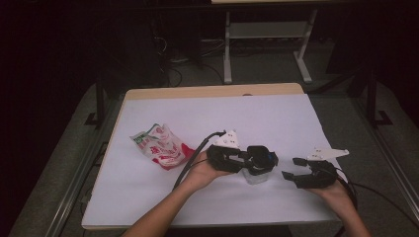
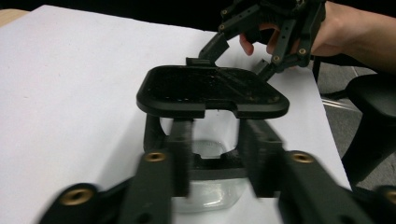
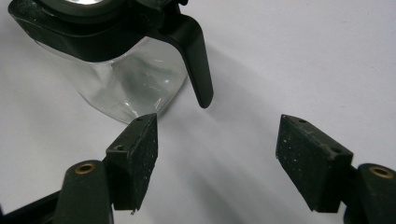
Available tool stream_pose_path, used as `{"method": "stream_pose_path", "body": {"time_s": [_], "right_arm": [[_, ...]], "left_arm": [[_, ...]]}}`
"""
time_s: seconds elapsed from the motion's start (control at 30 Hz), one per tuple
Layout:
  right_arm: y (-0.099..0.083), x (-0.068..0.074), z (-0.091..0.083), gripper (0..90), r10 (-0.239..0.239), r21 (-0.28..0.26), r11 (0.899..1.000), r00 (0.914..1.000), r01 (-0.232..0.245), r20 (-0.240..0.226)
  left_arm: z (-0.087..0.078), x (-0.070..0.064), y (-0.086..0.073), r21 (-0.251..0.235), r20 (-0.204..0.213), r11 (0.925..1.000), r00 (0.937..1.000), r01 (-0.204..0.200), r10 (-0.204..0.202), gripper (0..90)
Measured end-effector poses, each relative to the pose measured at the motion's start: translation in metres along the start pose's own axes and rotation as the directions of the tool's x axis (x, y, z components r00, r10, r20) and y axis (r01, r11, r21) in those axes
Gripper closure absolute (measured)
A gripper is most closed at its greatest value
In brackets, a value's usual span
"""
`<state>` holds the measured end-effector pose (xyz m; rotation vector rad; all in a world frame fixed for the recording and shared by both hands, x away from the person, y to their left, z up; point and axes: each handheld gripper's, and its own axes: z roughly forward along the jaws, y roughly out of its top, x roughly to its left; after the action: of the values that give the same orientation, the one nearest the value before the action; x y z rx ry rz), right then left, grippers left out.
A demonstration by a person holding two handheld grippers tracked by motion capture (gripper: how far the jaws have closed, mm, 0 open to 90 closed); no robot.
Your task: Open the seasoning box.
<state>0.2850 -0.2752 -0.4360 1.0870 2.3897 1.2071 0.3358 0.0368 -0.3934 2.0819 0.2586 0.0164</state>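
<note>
We see a white tabletop (image 1: 276, 118) in a dark room; our left gripper (image 1: 249, 160) pinches the jar (image 2: 210, 140), our right gripper (image 1: 291, 175) spread beside it.

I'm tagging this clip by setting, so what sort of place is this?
Probably a lab or workshop recording bench, not a kitchen: a white-covered table in a dark room, cables on the floor behind, and a metal-legged workbench.
</note>
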Motion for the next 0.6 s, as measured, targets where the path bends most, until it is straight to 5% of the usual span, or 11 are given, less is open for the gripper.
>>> {"method": "stream_pose_path", "body": {"time_s": [0.1, 0.6], "right_arm": [[0.000, 0.000, 0.001, 29.3, -0.005, 0.002, 1.000, 1.0000, 0.005, -0.005], [0.001, 0.001, 0.001, 29.2, -0.004, 0.002, 1.000, 0.9999, 0.004, -0.011]], "left_arm": [[0.001, 0.002, -0.001, 0.013, -0.002, 0.9998, 0.9999, 0.017, -0.017, 89.5], [0.000, 0.003, 0.013, 0.028, 0.037, 0.9996, 0.9993, -0.002, 0.001, 89.8]]}}
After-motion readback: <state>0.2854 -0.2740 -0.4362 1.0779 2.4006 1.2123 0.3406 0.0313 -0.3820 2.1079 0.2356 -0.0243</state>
